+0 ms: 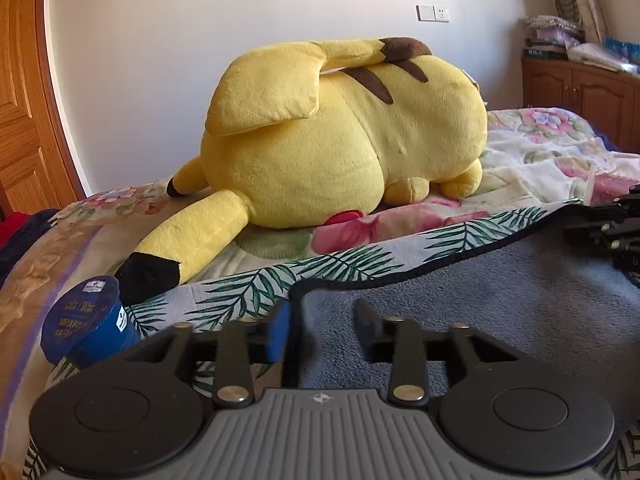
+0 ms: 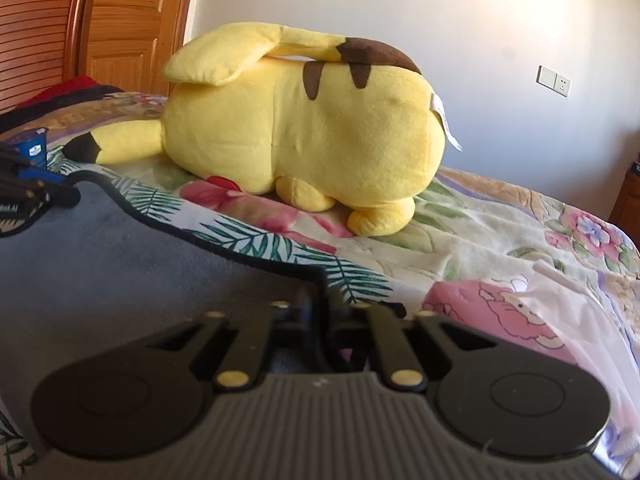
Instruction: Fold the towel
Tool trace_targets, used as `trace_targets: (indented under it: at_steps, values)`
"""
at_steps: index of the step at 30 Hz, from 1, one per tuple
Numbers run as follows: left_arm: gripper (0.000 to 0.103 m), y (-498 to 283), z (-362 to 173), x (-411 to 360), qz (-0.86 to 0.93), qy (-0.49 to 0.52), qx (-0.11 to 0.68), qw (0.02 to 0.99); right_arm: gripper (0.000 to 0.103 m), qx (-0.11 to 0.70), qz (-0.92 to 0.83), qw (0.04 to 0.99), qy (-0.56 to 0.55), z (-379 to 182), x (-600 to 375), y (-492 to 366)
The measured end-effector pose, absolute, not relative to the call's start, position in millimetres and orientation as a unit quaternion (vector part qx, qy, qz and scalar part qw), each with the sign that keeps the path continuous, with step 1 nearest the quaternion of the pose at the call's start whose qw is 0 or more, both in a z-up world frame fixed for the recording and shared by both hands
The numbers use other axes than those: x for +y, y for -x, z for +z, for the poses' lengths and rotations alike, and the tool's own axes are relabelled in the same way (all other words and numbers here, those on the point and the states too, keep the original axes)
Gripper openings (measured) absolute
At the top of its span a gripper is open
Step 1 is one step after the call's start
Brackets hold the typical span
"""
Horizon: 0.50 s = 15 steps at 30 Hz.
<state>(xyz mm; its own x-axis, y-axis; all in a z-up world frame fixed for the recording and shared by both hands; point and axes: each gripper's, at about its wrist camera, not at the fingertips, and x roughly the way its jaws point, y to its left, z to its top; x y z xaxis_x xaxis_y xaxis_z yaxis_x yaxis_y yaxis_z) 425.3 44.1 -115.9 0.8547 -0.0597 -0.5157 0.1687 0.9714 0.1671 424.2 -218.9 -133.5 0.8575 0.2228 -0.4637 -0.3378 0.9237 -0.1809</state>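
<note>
A grey towel (image 1: 500,300) with a dark hem lies on a palm-leaf cloth (image 1: 256,284) on the bed. My left gripper (image 1: 324,320) is open, its fingers low over the towel's far left corner, one on each side of the hem. In the right wrist view the towel (image 2: 120,272) fills the lower left. My right gripper (image 2: 322,312) has its jaws close together at the towel's far right corner, and the dark hem runs between them. The left gripper also shows at the far left of the right wrist view (image 2: 36,196). The right gripper shows at the right edge of the left wrist view (image 1: 616,228).
A big yellow plush toy (image 1: 340,132) lies on the floral bedspread (image 1: 540,152) just beyond the towel. A blue cup (image 1: 88,324) lies at the left by the plush's ear. A wooden door (image 1: 20,112) stands left, and a wooden cabinet (image 1: 580,92) back right.
</note>
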Motion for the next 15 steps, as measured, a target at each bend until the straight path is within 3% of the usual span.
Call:
trace_targets:
  at_steps: [2,5,15]
  values:
    - [0.027,-421.4,-115.5,42.8,-0.060,-0.095,0.274,0.955,0.046,0.226,0.144,0.955,0.127,-132.3,-221.7,-420.4]
    - [0.032,-406.5,-109.5,36.5,-0.068,-0.100,0.274,0.954,0.047,0.232,0.145,0.954,0.118,-125.7,-227.0,-411.3]
    - [0.035,-346.7,-65.6,21.8,-0.082,-0.098,0.278,0.952,0.047,0.231,0.153,0.956,0.097,-74.5,-239.8,-352.0]
